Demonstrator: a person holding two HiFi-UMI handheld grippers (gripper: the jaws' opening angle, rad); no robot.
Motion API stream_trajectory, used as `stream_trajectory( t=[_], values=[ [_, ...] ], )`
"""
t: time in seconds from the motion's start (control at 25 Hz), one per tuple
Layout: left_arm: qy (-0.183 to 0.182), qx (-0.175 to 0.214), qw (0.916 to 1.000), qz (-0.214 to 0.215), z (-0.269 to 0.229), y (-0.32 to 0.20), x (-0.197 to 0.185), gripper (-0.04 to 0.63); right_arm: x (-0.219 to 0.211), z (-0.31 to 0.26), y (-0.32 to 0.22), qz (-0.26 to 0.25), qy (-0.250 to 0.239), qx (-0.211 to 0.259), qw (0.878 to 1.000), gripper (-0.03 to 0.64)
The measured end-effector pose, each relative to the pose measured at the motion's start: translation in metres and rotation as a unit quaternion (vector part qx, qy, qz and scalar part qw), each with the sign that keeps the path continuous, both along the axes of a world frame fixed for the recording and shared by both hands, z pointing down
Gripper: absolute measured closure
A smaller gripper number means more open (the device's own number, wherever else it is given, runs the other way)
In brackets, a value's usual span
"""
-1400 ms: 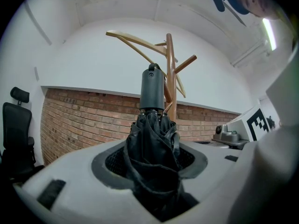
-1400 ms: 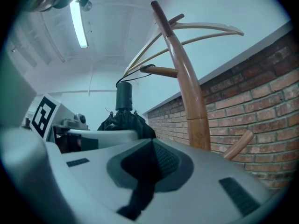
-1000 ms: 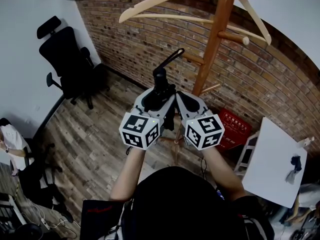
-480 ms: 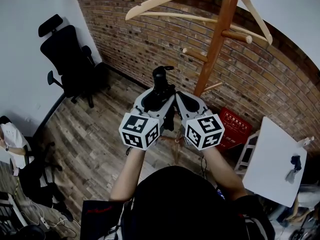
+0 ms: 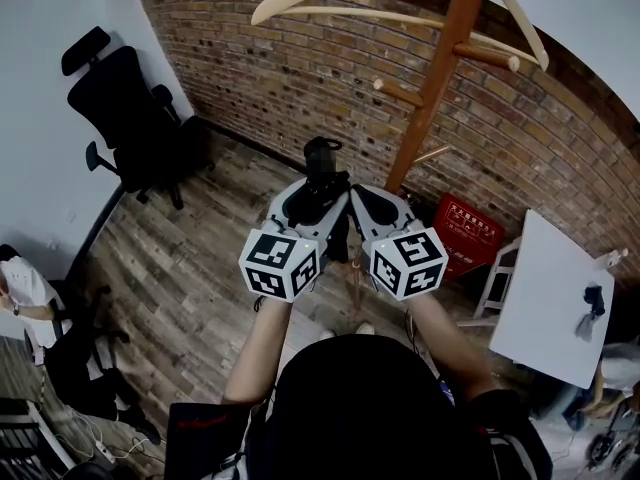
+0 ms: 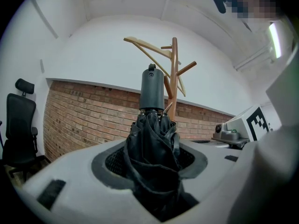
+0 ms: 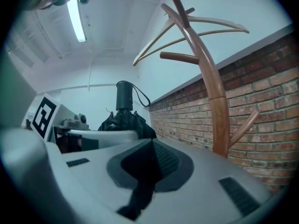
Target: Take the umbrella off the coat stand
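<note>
Umbrella (image 5: 322, 163) is folded, upright, held in front of the coat stand (image 5: 440, 78) and clear of its pegs; nothing looks hooked.

Head view: left tongs (image 5: 318, 196) & right tongs (image 5: 358, 198) meet on it from both sides, just beside each other. Risk: 2 tools crowd 1 slim bundle, so if they pull diff ways it may twist out.

Left gripper view: tongs clamped on loose black cloth below the handle, not on anything rigid. Cloth could slide, and the umbrella could sag or drop to the floor.

Right gripper view: tongs closed on a dark fold, prob the same cloth. Thin bite, may slip. Wrist strap (image 7: 140, 94) loops free off the handle, and a swing toward the pegs could snag it.
</note>
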State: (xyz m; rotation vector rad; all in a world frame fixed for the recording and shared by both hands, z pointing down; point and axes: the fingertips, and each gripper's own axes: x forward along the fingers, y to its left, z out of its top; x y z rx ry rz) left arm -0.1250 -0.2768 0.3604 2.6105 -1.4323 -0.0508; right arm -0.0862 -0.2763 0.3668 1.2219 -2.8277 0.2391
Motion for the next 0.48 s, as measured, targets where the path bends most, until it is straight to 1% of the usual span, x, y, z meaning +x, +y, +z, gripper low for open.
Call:
stream_trajectory(
  t=[0.24,0.48],
  values=[
    [0.003,-0.017,0.9996,0.023,0.018,0.013,-0.004,0.356,-0.004,0.018,0.015,0.022,0.006,-0.019,1.0,0.588],
    [0.007,-0.027,0.9987,0.043,0.032,0.025,0.003,0.356,0.003,0.031,0.029,0.043,0.01,-0.028,0.999,0.588]
  ],
)
